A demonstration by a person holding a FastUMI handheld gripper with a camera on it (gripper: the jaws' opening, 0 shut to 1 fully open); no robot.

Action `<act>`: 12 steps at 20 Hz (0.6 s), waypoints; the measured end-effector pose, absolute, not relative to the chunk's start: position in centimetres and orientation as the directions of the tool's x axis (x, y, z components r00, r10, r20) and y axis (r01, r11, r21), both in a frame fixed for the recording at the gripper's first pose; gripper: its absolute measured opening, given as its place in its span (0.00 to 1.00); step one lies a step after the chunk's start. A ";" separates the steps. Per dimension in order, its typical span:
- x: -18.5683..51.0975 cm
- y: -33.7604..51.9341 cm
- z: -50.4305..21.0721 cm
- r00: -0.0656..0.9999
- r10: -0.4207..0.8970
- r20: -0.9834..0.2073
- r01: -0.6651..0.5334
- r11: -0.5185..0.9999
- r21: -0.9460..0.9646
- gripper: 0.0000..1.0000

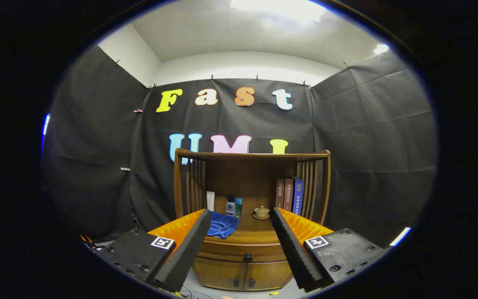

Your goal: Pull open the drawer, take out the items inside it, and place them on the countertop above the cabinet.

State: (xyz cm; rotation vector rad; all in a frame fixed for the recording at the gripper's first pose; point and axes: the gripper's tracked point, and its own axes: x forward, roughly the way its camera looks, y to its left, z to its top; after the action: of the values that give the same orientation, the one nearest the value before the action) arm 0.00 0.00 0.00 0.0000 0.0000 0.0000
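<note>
1. Black cloth walls enclose the booth on three sides, with a white ceiling and bright lights above; against the back cloth stands a wooden cabinet (247,249) with a slatted hutch rising over its countertop (259,232).
2. On the countertop, from left to right: a white tube (210,201) upright by the left slats; a small blue-and-white bottle (230,207) with a teal bottle (238,207) touching its right side; a small lidded ceramic cup on a saucer (262,212) near the middle; three upright books (288,196) leaning against the right slats.
3. A blue cloth (222,226) lies crumpled on the left front part of the countertop, partly hidden behind the left finger.
4. Beneath the countertop the drawer (245,251) is closed, its front flush with the cabinet; a dark knob (247,258) sits at its centre; whatever is inside is hidden.
5. Below the drawer are two cabinet doors (243,274), each with a small dark handle near the middle seam; both look closed.
6. The gripper (243,249) is held in front of the cabinet, clear of it; its jaws are spread wide with nothing between them; the dark ridged pads (189,249) flank the drawer front, and the knob lies beyond and between the fingertips.
</note>
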 end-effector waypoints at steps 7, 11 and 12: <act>-0.6 -0.2 -0.3 1.000 -0.008 -0.008 0.008 1.000 0.005 0.99; -0.6 -0.2 -0.4 1.000 -0.007 -0.011 0.007 1.000 0.000 0.99; -0.7 -0.2 -0.4 1.000 -0.008 -0.010 0.008 1.000 -0.001 0.99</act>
State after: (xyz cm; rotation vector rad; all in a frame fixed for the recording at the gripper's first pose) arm -0.66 -0.16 -0.40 -0.0010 0.0102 -0.0076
